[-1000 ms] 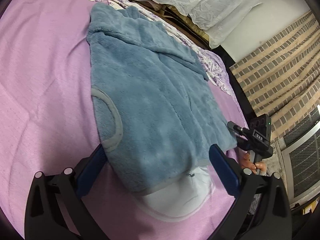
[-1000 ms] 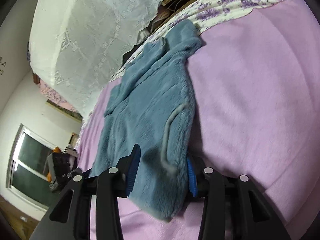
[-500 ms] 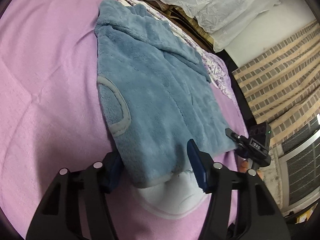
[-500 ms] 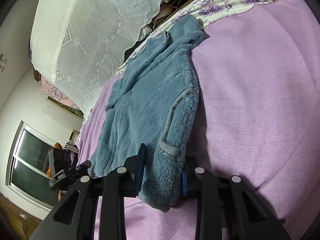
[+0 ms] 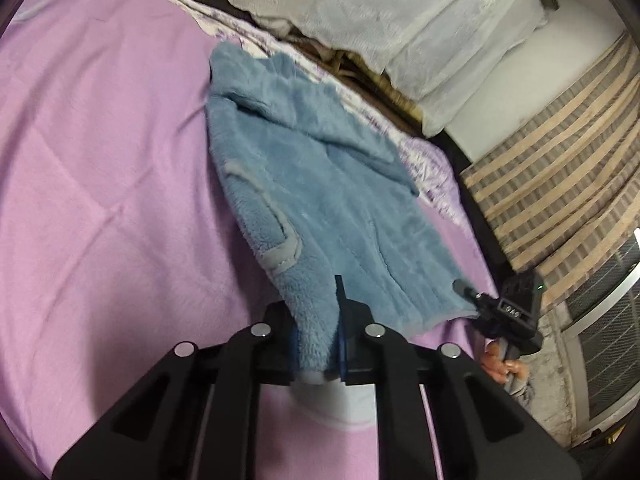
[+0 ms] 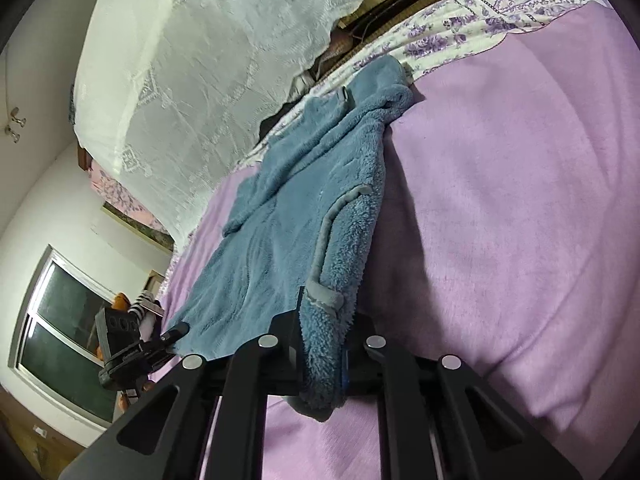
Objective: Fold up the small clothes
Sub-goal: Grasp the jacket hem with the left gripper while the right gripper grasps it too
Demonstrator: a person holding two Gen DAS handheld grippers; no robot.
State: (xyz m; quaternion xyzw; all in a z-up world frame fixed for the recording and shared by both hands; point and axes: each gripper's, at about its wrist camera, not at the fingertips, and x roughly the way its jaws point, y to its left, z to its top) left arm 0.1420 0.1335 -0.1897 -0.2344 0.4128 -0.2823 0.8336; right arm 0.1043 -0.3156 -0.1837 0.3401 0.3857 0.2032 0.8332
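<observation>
A blue fleece jacket (image 5: 320, 200) lies spread on a purple blanket (image 5: 100, 200), hood end toward the far side. In the left wrist view my left gripper (image 5: 316, 316) has its jaws closing tight on the near hem corner, and fleece bulges between the pads. My right gripper (image 5: 466, 289) pinches the hem's other corner at the right, held by a hand (image 5: 500, 364). In the right wrist view the right gripper (image 6: 322, 324) is closing on bunched fleece beside a grey-trimmed pocket (image 6: 324, 300). The jacket (image 6: 272, 248) stretches left to the left gripper (image 6: 174, 332).
A white lace net (image 6: 200, 80) hangs behind the bed. A floral sheet (image 6: 480, 20) borders the blanket's far edge. A striped wall panel (image 5: 560, 180) and a window (image 6: 60, 340) lie past the bed's side. A white patch (image 5: 340, 404) shows beneath the hem.
Both grippers went from wide apart around the hem to clamped on it. The left gripper moved in over the corner, and the hem now bunches and lifts slightly.
</observation>
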